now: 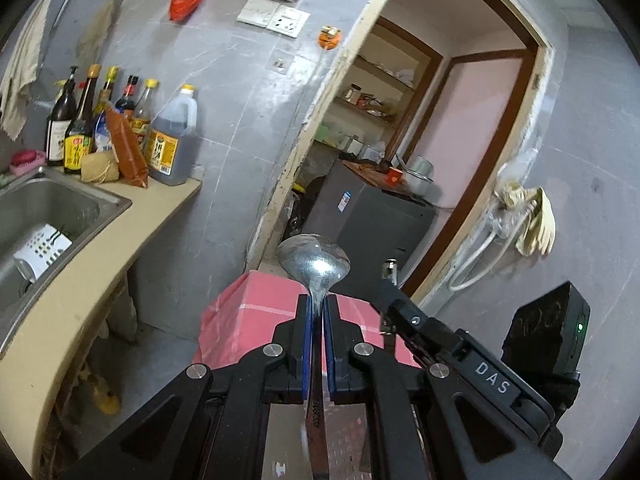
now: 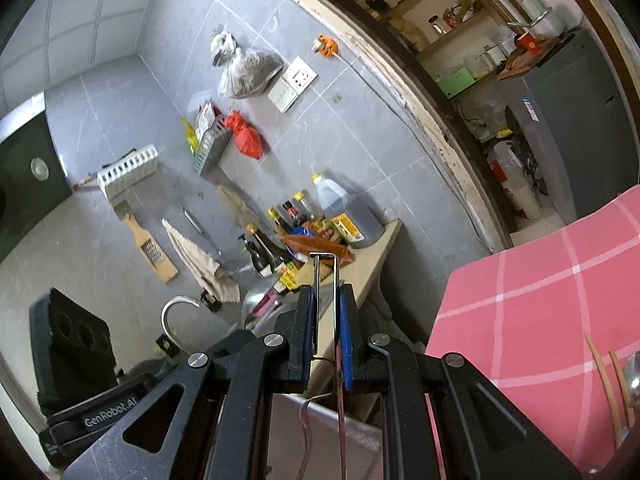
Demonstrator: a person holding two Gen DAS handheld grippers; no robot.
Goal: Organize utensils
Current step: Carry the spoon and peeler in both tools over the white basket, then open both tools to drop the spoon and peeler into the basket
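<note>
Bottles [image 1: 100, 120] stand in a bunch at the far left of the counter [image 1: 80, 276], next to the metal sink [image 1: 52, 200]. A white holder with holes [image 1: 42, 250] lies inside the sink. A big jug with a yellow cap [image 1: 174, 140] stands at the right end of the bottles.

In the middle, the left gripper [image 1: 318, 312] is squeezed tight on a metal spoon [image 1: 314, 260]. Its blue pads [image 1: 306, 344] press on the thin neck of the spoon from both sides. The round bowl of the spoon sticks out past the tips, and the handle runs back between the fingers. Under it is a table with a pink checked cloth [image 1: 256, 308].

To the right, the right gripper [image 2: 325, 304] can be seen from the side in the left camera. In its own camera, its pads [image 2: 345, 332] are pulled close together on a thin metal tool with a square wire frame [image 2: 326, 276]. One side of the frame has little teeth. The frame pokes up past the tips. Both pads touch its two thin bars.

Farther right on the pink cloth lie wooden chopsticks [image 2: 604, 384], at the edge of the right camera's view, well apart from both grippers.
</note>
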